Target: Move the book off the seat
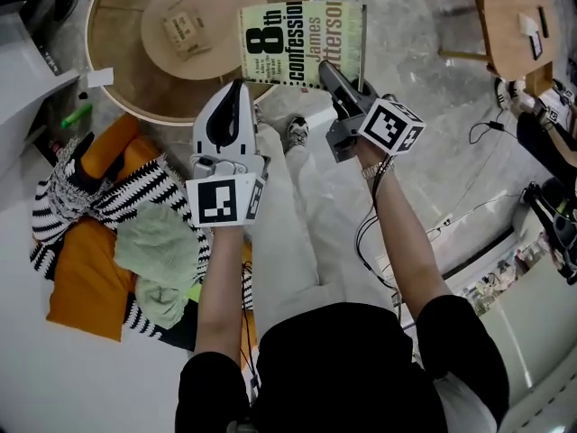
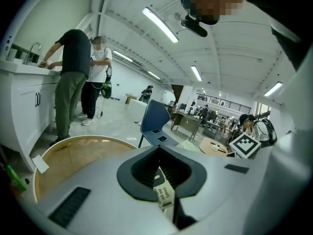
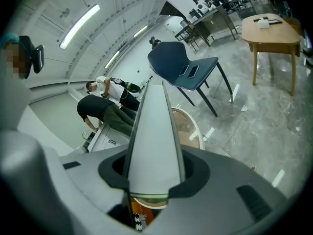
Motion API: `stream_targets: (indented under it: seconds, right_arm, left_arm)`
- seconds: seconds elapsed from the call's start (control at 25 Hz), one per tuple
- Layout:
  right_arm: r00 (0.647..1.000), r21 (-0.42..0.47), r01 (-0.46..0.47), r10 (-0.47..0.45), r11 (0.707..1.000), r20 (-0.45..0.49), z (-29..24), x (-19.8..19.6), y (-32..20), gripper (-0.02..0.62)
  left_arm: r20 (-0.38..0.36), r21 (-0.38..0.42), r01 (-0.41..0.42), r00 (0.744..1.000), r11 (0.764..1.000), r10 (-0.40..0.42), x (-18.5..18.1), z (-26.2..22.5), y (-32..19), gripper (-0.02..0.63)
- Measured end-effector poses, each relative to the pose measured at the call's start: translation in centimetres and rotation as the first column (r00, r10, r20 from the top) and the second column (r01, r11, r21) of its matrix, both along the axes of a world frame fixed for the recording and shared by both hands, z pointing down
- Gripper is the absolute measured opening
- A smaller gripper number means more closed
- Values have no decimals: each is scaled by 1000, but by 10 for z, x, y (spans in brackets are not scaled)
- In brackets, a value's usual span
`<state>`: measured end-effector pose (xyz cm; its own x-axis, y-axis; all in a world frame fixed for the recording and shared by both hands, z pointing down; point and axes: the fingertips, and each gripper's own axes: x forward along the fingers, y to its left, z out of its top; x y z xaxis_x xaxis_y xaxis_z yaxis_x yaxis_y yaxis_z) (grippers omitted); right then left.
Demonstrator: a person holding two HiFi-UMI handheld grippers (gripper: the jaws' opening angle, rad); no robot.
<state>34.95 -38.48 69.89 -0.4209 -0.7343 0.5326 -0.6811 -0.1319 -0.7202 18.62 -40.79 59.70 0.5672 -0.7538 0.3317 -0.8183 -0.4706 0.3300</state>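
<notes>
- Book (image 1: 297, 39): paperback, cover turned upward, held in the air between both grippers, over the near rim of the round desk (image 1: 126, 97).
- Left gripper (image 1: 241, 87): white body. The jaws are almost together and clamped on the book's lower left corner. A printed strip of that corner is seen between them in the left gripper view.
- Right gripper (image 1: 329, 72): the jaws are set narrow and clamped on the book's lower right edge. In the right gripper view the book is seen edge-on, filling the gap between them.
- Round desk: wooden, with a pale rim. A paper tag (image 1: 95, 78) is laid at its left edge.
- Chair (image 3: 188, 65): blue seat on dark legs, placed on the floor beyond the desk. Two small flat items are laid on the seat.
- Clothes (image 1: 117, 215): heaped on the floor at the left, in orange, black-and-white striped and pale green pieces.
- Stool (image 1: 509, 16): wooden, placed at the upper right of the head view.
- Two people (image 2: 73, 77): seen standing at a white counter in the left gripper view.
</notes>
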Motion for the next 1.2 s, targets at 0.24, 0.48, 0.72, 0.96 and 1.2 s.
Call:
stream_targets:
  seconds: [0.24,0.48,0.72,0.96,1.2]
  right_arm:
    - [1000,8,20,-20,1000,21,37,-4,-25,160]
    - [998,-5,67,-67,998,-3,70,1,-39,161]
    - [998,-9,56,-56,998,0,99,12,-38,181]
    - [998,-29,52,-53,998,-18,122,21,-41,221]
    - [999,-54,40,-41,998,-14,144,26,-40,270]
  left_arm:
    - [8,-29,-15,1000,999,15,-1,35,-13,9]
    - [8,-47,-15,1000,999,16,6,60,-27,9]
    - [10,-64,-29,999,998,30,10,90,-27,9]
    - [8,-80,-49,999,996,49,15,108,-27,9]
    - [10,-79,-76,997,994,77,21,116,-24,9]
